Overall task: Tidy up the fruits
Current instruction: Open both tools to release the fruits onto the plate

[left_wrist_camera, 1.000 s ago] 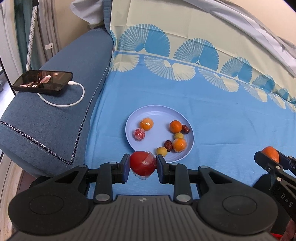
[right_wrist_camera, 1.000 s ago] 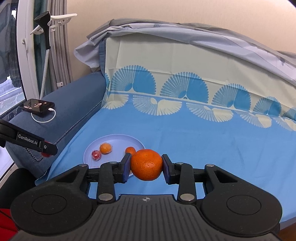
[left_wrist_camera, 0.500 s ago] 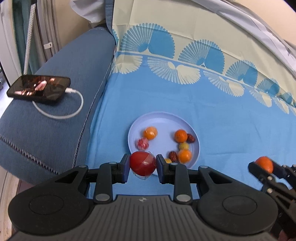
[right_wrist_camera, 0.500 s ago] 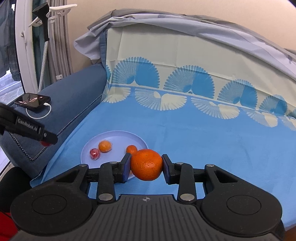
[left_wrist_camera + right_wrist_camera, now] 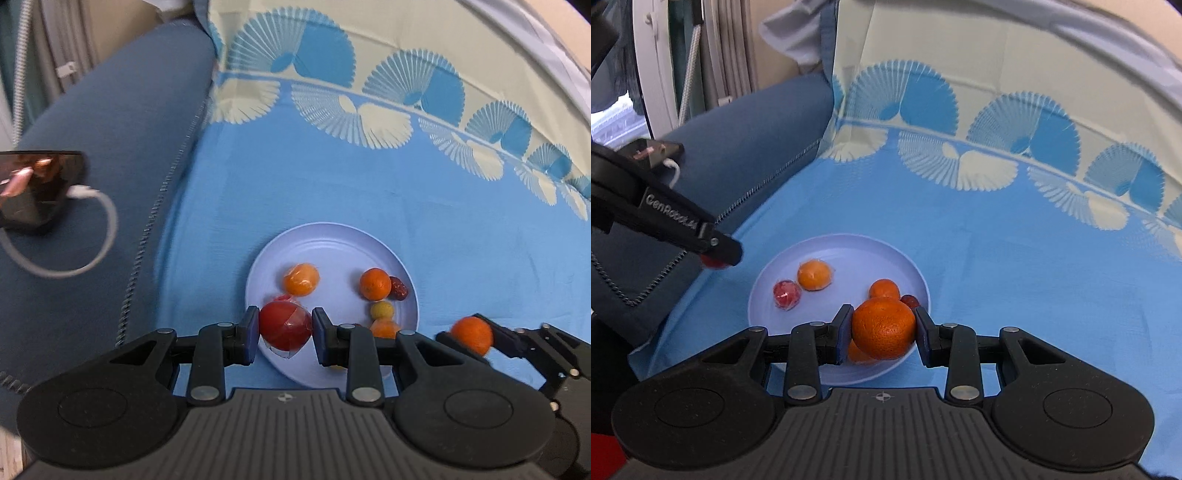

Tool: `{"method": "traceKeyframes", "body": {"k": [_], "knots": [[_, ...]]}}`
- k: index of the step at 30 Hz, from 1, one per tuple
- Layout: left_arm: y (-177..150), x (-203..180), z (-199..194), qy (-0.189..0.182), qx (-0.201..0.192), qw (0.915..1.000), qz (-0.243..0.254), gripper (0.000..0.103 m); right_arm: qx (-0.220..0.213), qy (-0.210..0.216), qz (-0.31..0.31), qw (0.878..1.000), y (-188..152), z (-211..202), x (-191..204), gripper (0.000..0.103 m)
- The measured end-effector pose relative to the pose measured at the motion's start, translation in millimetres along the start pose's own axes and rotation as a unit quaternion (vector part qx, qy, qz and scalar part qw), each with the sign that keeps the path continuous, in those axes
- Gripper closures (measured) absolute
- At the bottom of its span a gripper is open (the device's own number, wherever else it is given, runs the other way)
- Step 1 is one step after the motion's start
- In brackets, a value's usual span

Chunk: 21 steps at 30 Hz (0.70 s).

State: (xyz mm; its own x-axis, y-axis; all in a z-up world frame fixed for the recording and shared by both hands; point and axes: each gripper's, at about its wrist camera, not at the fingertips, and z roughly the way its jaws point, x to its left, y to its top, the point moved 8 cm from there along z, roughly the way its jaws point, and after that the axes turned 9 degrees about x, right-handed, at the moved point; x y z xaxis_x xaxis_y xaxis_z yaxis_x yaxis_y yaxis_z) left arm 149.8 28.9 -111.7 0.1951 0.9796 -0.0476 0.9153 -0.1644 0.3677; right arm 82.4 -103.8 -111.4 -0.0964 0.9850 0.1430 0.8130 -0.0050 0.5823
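A pale blue plate (image 5: 332, 243) (image 5: 849, 251) lies on the blue bedsheet and holds several small fruits: an orange (image 5: 375, 283), a wrapped orange one (image 5: 301, 279) (image 5: 813, 274), a small wrapped red one (image 5: 786, 294), a yellow one (image 5: 382, 310) and a dark red date (image 5: 399, 288). My left gripper (image 5: 285, 331) is shut on a plastic-wrapped red fruit (image 5: 285, 330) above the plate's near-left rim. My right gripper (image 5: 882, 329) is shut on a large orange (image 5: 884, 328), held above the plate's near-right rim; it also shows in the left wrist view (image 5: 472, 335).
A dark blue sofa arm (image 5: 122, 147) runs along the left, with a phone (image 5: 33, 188) and its white cable (image 5: 96, 236) on it. A patterned sheet backrest (image 5: 369, 74) rises behind. Blue sheet (image 5: 480, 229) spreads right of the plate.
Both grippers have moved forward toward the plate with their fruits still held. The plate now sits right under the fingertips in both views.
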Motion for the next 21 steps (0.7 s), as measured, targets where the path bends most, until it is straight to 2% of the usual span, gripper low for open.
{"method": "traceKeyframes", "body": {"k": [8,15,16,17,18,19,21], "knots": [[23.1,-12.3,52.1,-0.003,0.023,0.9992,0.033,0.070,0.040,0.021,-0.015,0.999,5.4,54.3,4.2,0.066],[39.7,-14.1,81.5,0.005,0.029,0.9978,0.058,0.069,0.045,0.024,-0.035,0.998,14.7,79.9,8.0,0.066],[42.0,-14.5,82.7,0.007,0.026,0.9977,0.061,0.060,0.044,0.024,-0.038,0.998,16.5,81.5,8.3,0.063],[44.7,-15.0,82.3,0.009,0.023,0.9975,0.067,0.029,0.042,0.023,-0.040,0.998,18.8,83.0,8.2,0.057],[47.8,-15.1,80.5,0.019,0.017,0.9973,0.068,0.012,0.044,0.019,-0.044,0.998,20.4,82.5,7.8,0.033],[50.8,-12.4,75.5,0.034,0.004,0.9973,0.065,0.001,0.045,0.012,-0.049,0.998,21.9,79.7,6.7,0.015],[53.0,-7.4,61.4,0.047,-0.030,0.9962,0.066,0.000,0.027,-0.007,-0.056,0.998,24.3,67.8,2.2,0.008]]}}
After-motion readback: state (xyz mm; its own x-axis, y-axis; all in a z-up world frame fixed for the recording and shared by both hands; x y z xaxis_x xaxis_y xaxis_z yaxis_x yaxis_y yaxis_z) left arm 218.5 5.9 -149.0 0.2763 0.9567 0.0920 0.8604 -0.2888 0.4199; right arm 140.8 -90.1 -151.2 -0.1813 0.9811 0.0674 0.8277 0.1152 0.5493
